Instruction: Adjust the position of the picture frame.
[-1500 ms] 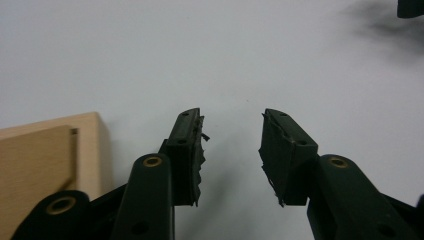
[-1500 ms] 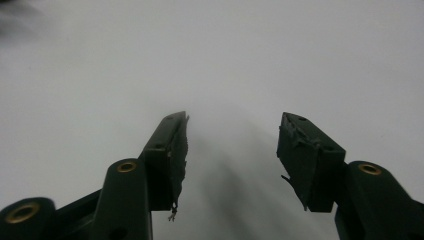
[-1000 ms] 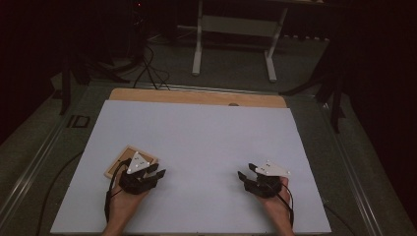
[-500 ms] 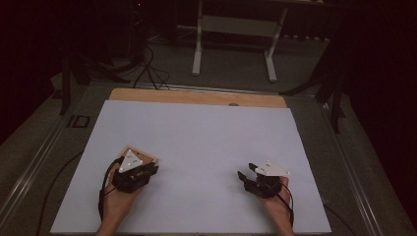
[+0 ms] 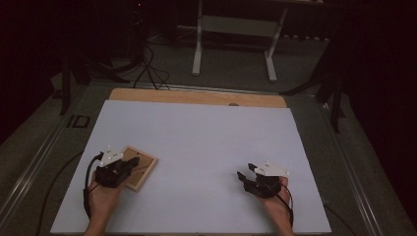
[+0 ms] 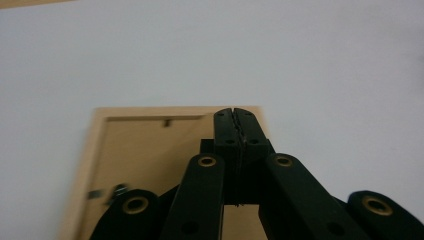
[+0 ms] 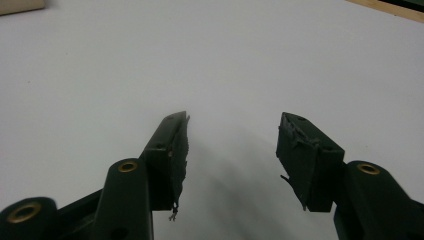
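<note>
A small wooden picture frame (image 5: 141, 168) lies back side up on the white table top (image 5: 206, 142), near its front left. My left gripper (image 5: 127, 166) sits over the frame's left part; its jaws have just been closing and now meet, shut, with nothing between them. In the left gripper view the closed tips (image 6: 233, 114) reach the far edge of the frame (image 6: 145, 150), whose brown backing and small clips show. My right gripper (image 5: 246, 173) rests at the front right, open, its fingertips (image 7: 232, 145) wide apart over bare white surface.
A strip of bare wood (image 5: 196, 97) runs along the table's far edge. Beyond it, on the dark floor, stand a white metal stand (image 5: 231, 29) and some cables (image 5: 142, 69). A corner of the wooden frame (image 7: 20, 6) shows in the right gripper view.
My left hand has slid to the left, baring the frame's right part, and its jaws have closed. The right hand has kept still.
</note>
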Available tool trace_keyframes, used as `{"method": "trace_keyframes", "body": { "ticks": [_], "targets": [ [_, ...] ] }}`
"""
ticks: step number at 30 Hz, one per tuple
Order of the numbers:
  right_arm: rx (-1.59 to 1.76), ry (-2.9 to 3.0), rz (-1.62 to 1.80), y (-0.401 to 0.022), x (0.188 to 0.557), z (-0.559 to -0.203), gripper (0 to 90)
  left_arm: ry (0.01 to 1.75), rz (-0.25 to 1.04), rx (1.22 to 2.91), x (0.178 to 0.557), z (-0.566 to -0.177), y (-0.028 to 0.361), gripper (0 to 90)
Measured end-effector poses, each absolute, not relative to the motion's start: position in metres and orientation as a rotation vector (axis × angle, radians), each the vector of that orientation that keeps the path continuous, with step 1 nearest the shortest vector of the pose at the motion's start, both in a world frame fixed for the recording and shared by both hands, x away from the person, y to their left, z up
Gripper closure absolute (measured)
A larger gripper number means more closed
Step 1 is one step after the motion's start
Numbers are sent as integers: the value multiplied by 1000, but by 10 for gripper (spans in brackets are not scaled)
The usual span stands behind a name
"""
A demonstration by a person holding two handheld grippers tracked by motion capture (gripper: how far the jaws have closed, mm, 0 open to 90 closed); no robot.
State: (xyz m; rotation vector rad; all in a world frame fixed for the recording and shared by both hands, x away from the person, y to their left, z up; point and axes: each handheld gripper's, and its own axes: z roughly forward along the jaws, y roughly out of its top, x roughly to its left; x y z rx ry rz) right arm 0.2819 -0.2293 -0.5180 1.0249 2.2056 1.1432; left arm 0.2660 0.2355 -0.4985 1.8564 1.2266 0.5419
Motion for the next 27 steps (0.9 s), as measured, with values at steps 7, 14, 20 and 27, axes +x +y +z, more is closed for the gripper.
{"method": "trace_keyframes", "body": {
  "ticks": [7,14,20,27],
  "targets": [
    [1023,2206,1141,-229,282,-518,457,1317,548,1803,270,-501,255,896],
    [1023,2205,1143,-230,282,-518,460,1340,600,1836,280,-504,256,895],
    [1023,2213,1137,-229,282,-518,462,1345,583,1855,293,-509,252,895],
    [1017,2212,1139,-228,282,-518,464,1319,559,1883,300,-512,243,895]
  ]
}}
